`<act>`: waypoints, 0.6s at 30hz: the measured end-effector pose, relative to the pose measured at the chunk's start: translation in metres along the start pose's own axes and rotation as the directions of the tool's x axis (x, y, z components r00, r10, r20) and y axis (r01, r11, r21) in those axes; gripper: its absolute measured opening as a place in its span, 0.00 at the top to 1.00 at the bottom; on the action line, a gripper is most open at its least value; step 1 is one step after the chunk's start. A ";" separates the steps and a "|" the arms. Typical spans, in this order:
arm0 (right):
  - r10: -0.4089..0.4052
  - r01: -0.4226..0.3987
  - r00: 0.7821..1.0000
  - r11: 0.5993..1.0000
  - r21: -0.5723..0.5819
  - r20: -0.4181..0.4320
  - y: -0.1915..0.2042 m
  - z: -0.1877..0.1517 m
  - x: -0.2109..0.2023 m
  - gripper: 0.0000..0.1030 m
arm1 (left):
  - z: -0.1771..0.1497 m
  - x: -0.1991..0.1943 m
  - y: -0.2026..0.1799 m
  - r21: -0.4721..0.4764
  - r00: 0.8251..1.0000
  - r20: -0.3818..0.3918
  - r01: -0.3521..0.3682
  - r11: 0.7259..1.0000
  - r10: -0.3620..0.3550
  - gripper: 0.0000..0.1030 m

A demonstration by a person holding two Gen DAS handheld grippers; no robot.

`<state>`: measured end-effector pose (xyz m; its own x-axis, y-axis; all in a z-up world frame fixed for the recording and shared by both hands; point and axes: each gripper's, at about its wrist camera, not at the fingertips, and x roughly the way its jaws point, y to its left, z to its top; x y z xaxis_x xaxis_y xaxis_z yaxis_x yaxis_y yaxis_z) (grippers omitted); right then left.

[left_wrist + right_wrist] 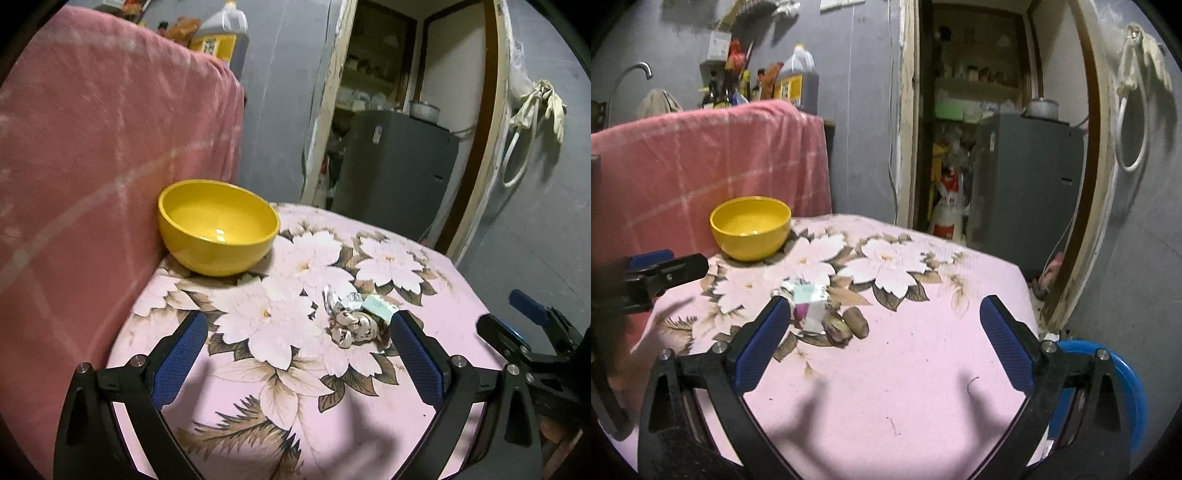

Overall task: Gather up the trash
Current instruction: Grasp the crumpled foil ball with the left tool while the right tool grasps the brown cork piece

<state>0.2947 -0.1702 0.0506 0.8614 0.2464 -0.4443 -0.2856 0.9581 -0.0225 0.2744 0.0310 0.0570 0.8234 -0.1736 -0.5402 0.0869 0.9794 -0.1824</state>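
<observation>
Trash waits beside an empty bowl (218, 227).
Both tools, left (295, 339) and right (882, 325), gape apart over the wrappers (356, 319) on the tabletop (923, 369), likely readying a pinch.

Illumination is moderate and uneven. Light falls from above and behind the cameras: dark, soft-edged finger shadows lie on the floral cloth (923, 369) at the bottom centre of both views. The yellow bowl (218, 229) carries one small specular highlight on its inner floor and casts a short shadow at its base. The grey wall (857, 110) and the doorway at upper right are dim. Colour is noisy, with a slight pink cast. Fisheye curvature bends the door frame and the pink towel (92, 166), and black vignette fills all corners. The towel at left is soft and blurred in the left wrist view.
</observation>
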 end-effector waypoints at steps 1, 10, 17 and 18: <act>0.002 -0.002 1.000 1.000 -0.004 -0.015 0.000 0.000 0.004 0.00 | 0.001 0.002 -0.001 0.003 1.000 -0.011 0.006 1.000 -0.006 0.08; 0.073 -0.074 0.981 0.997 0.002 -0.181 -0.006 0.001 0.051 0.14 | 0.004 0.040 -0.008 -0.002 0.983 -0.158 0.099 0.995 -0.098 0.40; 0.132 -0.138 0.955 0.990 -0.003 -0.267 -0.002 0.001 0.077 0.28 | 0.004 0.063 -0.016 -0.001 0.961 -0.246 0.134 0.991 -0.130 0.57; 0.138 -0.146 0.951 0.989 -0.010 -0.278 0.000 0.001 0.080 0.29 | 0.004 0.065 -0.016 -0.006 0.958 -0.254 0.139 0.990 -0.136 0.57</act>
<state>0.3643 -0.1505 0.0159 0.6628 0.3256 -0.6743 -0.4126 0.9103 0.0339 0.3291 0.0047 0.0283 0.6341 -0.3256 -0.7013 0.1970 0.9451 -0.2606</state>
